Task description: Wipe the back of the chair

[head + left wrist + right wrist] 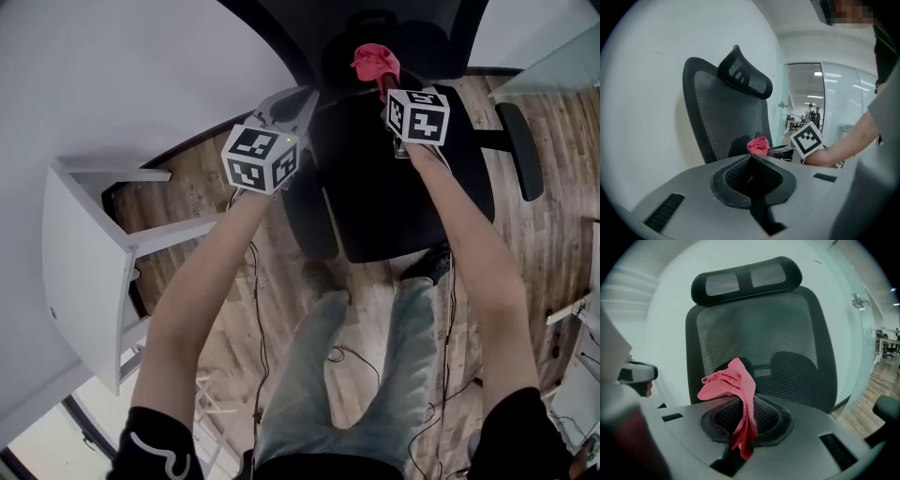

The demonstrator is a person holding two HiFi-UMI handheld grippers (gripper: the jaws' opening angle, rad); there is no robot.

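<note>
The black mesh office chair stands against the white wall, its back and headrest facing me, its seat below my hands. My right gripper is shut on a red cloth, which sticks up from the jaws just in front of the lower backrest. In the head view the cloth hangs over the rear of the seat. My left gripper is to the left of the seat's rear, jaws shut and empty; its view shows the backrest, the cloth and the right gripper's marker cube.
A white table stands at the left. The chair's armrests jut out on both sides. Cables lie on the wood floor by my legs. A glass partition is off to the right.
</note>
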